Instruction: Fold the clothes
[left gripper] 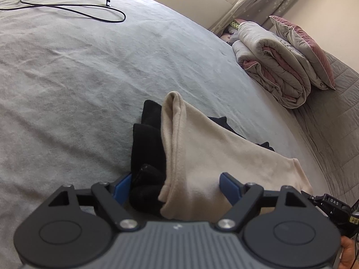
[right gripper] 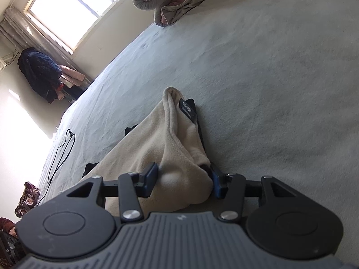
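black cable [left gripper: 74, 6], rolled duvet [left gripper: 273, 67], pillow [left gripper: 307, 49]

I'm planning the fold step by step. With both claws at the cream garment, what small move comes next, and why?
Probably lift both claws together to raise the cream garment off the bed. The right claw pinches a bunched fold and the left claw straddles cream and black fabric, so the garment lies crumpled, needing a shake-out before folding.

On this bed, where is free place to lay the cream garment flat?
The bed sheet is bare between the black cable and the cream garment, and onward toward the rolled duvet. It is crowded near the grippers, where the black clothing lies bunched under the garment.
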Demonstrator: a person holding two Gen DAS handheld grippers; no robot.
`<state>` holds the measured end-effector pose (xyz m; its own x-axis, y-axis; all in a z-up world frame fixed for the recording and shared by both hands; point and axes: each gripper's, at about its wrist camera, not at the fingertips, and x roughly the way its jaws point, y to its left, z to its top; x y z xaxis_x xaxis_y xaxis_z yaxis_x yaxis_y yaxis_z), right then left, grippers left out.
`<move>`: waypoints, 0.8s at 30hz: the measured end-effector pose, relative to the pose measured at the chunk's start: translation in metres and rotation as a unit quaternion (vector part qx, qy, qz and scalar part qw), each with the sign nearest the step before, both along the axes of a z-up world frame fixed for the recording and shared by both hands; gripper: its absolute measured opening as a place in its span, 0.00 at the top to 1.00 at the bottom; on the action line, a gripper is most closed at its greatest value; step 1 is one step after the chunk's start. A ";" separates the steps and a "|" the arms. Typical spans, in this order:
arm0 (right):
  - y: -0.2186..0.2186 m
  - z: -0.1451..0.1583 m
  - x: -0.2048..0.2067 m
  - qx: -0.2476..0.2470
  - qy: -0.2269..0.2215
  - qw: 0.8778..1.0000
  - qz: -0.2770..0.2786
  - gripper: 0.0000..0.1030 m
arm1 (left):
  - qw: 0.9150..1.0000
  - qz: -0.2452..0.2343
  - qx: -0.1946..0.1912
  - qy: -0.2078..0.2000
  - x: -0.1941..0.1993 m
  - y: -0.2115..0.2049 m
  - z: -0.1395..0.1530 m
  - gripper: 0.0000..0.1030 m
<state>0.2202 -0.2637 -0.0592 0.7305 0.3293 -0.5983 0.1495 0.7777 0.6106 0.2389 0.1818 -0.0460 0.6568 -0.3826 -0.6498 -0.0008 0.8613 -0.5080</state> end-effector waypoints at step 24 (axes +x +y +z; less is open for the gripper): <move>0.011 0.002 0.000 -0.026 0.002 0.999 -0.018 0.51 | 1.000 0.021 -0.001 0.007 -0.002 0.007 0.000 0.36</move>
<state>0.2202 -0.2523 -0.0572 0.7389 0.2702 -0.6173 0.1813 0.8026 0.5683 0.2371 0.1890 -0.0456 0.6626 -0.3564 -0.6588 -0.0440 0.8595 -0.5092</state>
